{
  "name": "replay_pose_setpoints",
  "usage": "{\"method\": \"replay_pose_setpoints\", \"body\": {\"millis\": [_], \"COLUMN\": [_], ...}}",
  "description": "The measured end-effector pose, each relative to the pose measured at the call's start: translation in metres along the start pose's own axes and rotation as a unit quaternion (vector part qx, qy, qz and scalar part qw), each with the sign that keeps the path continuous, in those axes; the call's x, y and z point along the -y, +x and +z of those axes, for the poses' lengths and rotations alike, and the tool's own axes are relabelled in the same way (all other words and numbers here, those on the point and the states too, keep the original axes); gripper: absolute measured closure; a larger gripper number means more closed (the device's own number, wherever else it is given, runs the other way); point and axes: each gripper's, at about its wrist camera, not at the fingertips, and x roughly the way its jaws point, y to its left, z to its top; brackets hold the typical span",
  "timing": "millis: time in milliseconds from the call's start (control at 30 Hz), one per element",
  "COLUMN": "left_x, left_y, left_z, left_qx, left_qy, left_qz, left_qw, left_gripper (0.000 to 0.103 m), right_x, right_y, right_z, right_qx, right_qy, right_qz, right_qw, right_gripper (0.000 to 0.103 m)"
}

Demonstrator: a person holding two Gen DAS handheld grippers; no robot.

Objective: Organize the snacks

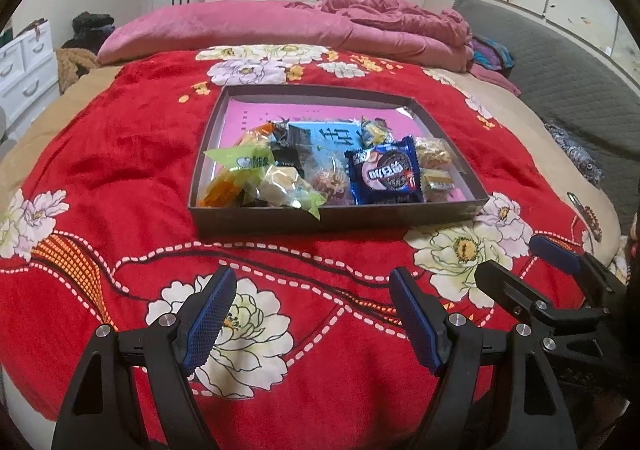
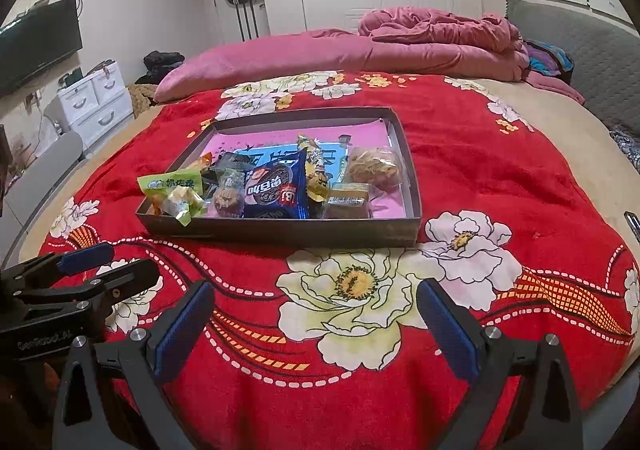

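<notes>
Shallow dark box [image 1: 340, 216] lay centre frame on a red floral blanket [image 1: 120, 154], snack packets [image 1: 384, 172] clustered along its near side, left gripper [image 1: 312, 314] and right gripper [image 2: 316, 330] hovered low in frame, both wide apart, gripping nothing

Snacks [image 2: 272, 190] in tray [image 2: 416, 206]; right claw [image 2: 316, 326] agape.

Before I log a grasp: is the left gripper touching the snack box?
Apart. The left wrist view shows the left gripper open over bare red blanket, a wide strip of which lies between its fingertips and the snack box.
</notes>
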Motion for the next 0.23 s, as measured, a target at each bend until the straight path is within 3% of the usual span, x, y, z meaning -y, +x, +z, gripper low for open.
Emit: {"method": "replay_pose_setpoints", "body": {"millis": [233], "left_x": [-0.006], "left_y": [-0.007], "left_z": [0.011], "left_qx": [0.021], "left_qy": [-0.022], "left_qz": [-0.001], "left_qw": [0.9995], "left_gripper": [0.023], "right_x": [0.008], "right_y": [0.001], "right_z": [0.006], "right_qx": [0.013], "right_qy": [0.010], "right_qz": [-0.007], "right_qw": [1.000], "right_gripper": [0.001]}}
